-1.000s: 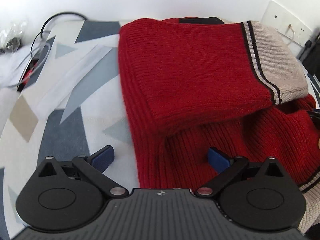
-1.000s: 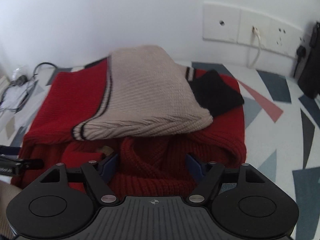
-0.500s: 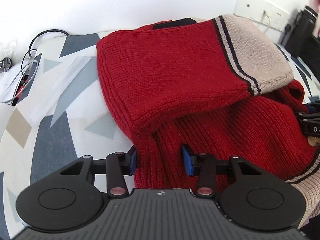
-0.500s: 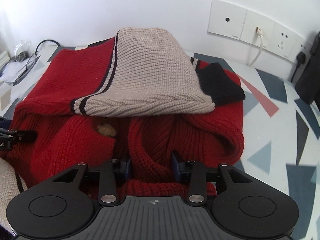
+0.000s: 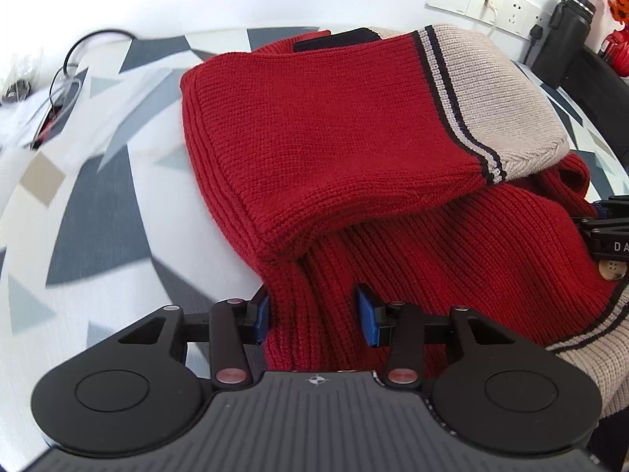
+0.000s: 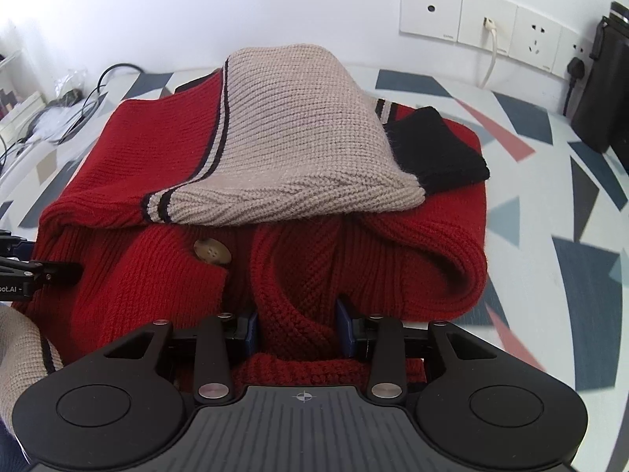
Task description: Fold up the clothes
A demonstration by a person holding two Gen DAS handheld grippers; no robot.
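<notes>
A red knit cardigan (image 5: 334,126) with beige sleeves, dark stripes and a black cuff (image 6: 440,149) lies partly folded on the patterned surface. Its sleeves are laid across the body. My left gripper (image 5: 312,316) is shut on the thick red near-left edge of the cardigan. In the right wrist view, my right gripper (image 6: 297,326) is shut on a bunched red fold of the cardigan (image 6: 298,275) near the collar, just right of a tan button (image 6: 212,251). Each gripper shows at the other view's edge.
The cloth-covered surface (image 5: 94,212) carries grey, beige and red triangles. Cables and small clutter (image 5: 51,90) lie at the far left. Wall sockets (image 6: 491,27) with a plugged white cord sit behind, and a black bottle (image 6: 601,90) stands at the far right.
Both grippers went from open to shut on the cardigan's near edge. Both views have since pulled up and back, with the gripped red knit lifting slightly.
</notes>
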